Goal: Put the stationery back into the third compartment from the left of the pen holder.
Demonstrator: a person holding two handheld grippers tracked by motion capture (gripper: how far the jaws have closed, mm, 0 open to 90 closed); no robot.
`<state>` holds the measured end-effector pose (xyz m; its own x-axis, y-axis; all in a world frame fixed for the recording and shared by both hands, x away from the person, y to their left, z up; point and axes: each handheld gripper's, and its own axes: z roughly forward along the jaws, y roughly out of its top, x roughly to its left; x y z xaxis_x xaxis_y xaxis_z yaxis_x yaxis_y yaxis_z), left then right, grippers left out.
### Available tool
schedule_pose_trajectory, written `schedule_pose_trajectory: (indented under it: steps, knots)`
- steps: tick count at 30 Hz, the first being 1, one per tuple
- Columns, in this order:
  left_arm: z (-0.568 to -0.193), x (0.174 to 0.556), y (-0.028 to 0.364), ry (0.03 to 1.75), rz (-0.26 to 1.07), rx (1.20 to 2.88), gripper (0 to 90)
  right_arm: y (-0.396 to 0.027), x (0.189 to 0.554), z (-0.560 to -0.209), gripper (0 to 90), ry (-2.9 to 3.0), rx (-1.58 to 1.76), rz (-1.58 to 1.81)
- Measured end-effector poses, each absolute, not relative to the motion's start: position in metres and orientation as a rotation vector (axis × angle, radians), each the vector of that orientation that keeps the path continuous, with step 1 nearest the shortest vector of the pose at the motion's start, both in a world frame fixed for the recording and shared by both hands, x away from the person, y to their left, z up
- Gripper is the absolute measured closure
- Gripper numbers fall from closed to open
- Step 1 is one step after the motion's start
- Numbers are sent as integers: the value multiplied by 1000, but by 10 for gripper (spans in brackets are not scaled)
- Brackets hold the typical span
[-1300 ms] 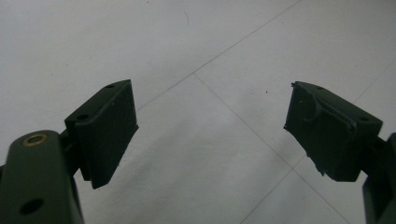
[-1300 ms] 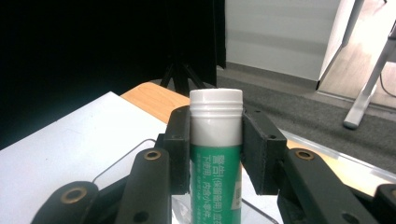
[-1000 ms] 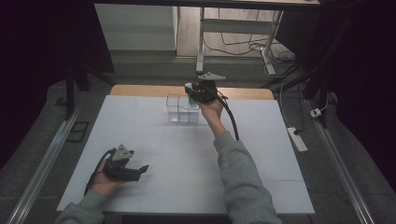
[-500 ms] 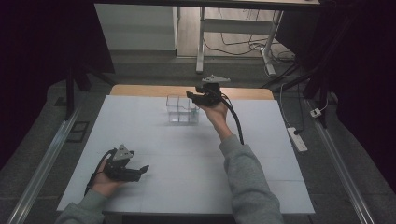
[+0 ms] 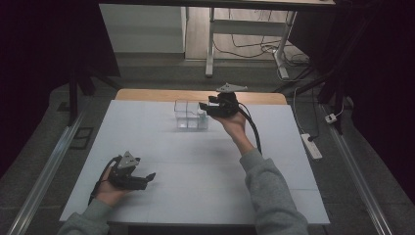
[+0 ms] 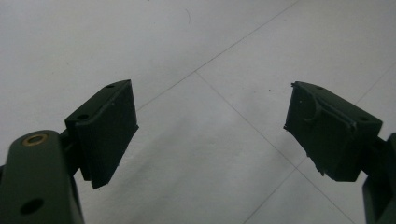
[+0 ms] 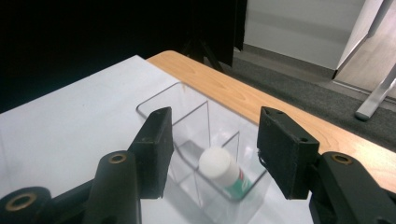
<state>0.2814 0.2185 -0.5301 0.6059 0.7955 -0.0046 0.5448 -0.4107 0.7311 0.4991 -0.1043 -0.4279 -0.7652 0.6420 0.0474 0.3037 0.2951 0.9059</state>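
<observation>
Hovering at the twelve o'clock edge of the white surface (image 5: 195, 166), the right claw (image 5: 208, 108) is held just at three o'clock of the clear box (image 5: 191, 115). Its jaws have just been opening and are seen half apart, with nothing gripped between them. A small bottle (image 7: 223, 171) with a white cap is seen lying inside the near compartment of the clear box, below the jaws. The left claw (image 5: 147, 177) is rested at seven o'clock, wide apart and empty.
</observation>
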Motion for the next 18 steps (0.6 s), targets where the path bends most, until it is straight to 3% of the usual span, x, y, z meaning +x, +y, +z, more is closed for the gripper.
schedule_pose_trajectory:
  steps: [18]
  knots:
    - [-529, 281, 220, 1056, 466, 2110, 161, -152, 441, -434, 451, 2308, 802, 1397]
